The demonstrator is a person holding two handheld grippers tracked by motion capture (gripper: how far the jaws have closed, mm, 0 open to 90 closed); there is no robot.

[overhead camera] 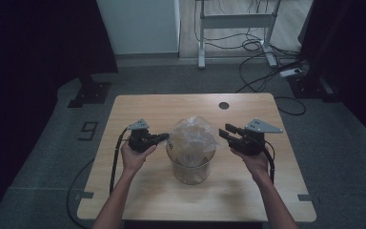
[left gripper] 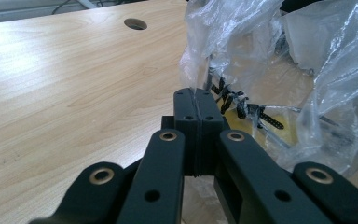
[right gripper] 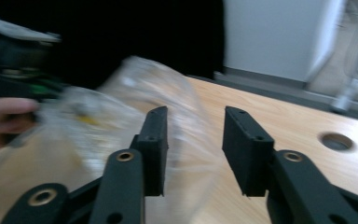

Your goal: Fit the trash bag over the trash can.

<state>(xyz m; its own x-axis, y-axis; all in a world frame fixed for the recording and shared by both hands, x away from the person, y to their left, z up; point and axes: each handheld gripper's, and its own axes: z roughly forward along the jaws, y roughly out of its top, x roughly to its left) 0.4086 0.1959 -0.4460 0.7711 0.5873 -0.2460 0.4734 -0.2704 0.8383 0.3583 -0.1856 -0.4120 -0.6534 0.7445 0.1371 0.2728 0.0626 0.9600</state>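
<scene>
1. One clear beaker-like container (overhead camera: 190, 164) stands upright at the middle of the bench (overhead camera: 138, 107), its long axis vertical and its mouth facing up.
2. One clear plastic bag (overhead camera: 193, 133) lines the container. Its crumpled top billows above the rim and spreads a little toward 9 and 3 o'clock.
3. In the left gripper view the bag (left gripper: 270, 51) holds something yellowish low down, with a black-and-white twisted cord (left gripper: 247, 109) lying across it. What the yellowish thing is cannot be told.
4. There are two tongs, one in each hand. The left tongs (overhead camera: 164, 138) sit at 9 o'clock of the container and point toward 3 o'clock. Their jaws are fully closed, pad against pad, pinching the bag's edge at the container's rim; the left gripper view shows the film (left gripper: 198, 70) rising straight out from between the pads.
5. The right tongs (overhead camera: 225, 132) sit at 3 o'clock of the container and point toward 9 o'clock. Their jaws stand partly apart with nothing gripped. In the right gripper view, which is blurred, the bag (right gripper: 135, 107) lies beyond and partly behind the left-hand pad, and the gap between the pads is free.
6. One round hole (overhead camera: 224, 105) is in the bench at about 1 o'clock of the container, well apart from it.
</scene>
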